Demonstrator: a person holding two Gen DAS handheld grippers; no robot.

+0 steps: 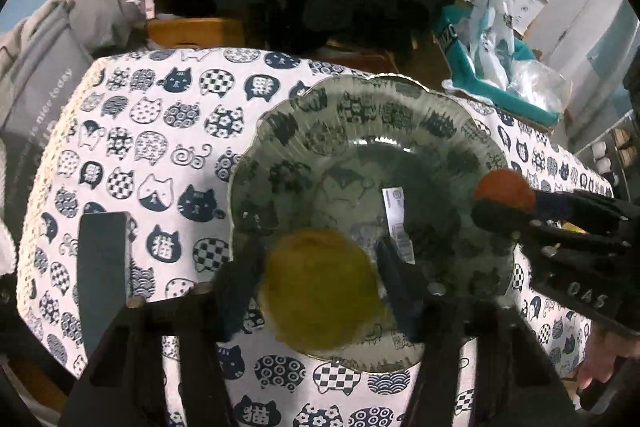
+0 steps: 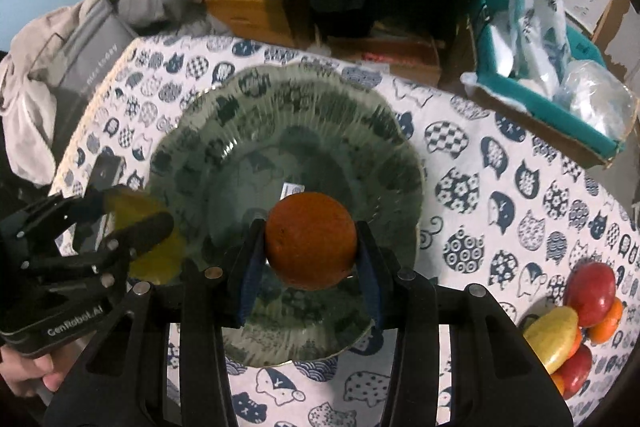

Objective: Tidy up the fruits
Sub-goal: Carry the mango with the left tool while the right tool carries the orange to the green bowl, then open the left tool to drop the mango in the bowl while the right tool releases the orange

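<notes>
Over the near-left rim of the glass plate (image 2: pixel 192 131) on the counter (image 2: pixel 500 187), the left tool (image 1: pixel 316 283) is clamped on a blurred yellow-green fruit (image 1: pixel 320 287), perhaps a lemon. At the middle, the right tool (image 2: pixel 312 247) grips an orange (image 2: pixel 311 245) above the plate. A fruit pile (image 2: pixel 576 319) lies far right.

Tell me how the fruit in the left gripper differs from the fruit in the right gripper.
The yellow-green fruit is dull yellow-green; the orange is deep orange. The yellow-green fruit looks somewhat larger than the orange, though each camera sits close to its own fruit. The left gripper holds its fruit over the near-left rim of the glass plate; the right gripper holds the orange nearer the plate's middle. Both are round, clamped between fingers, and not yet set down.
</notes>
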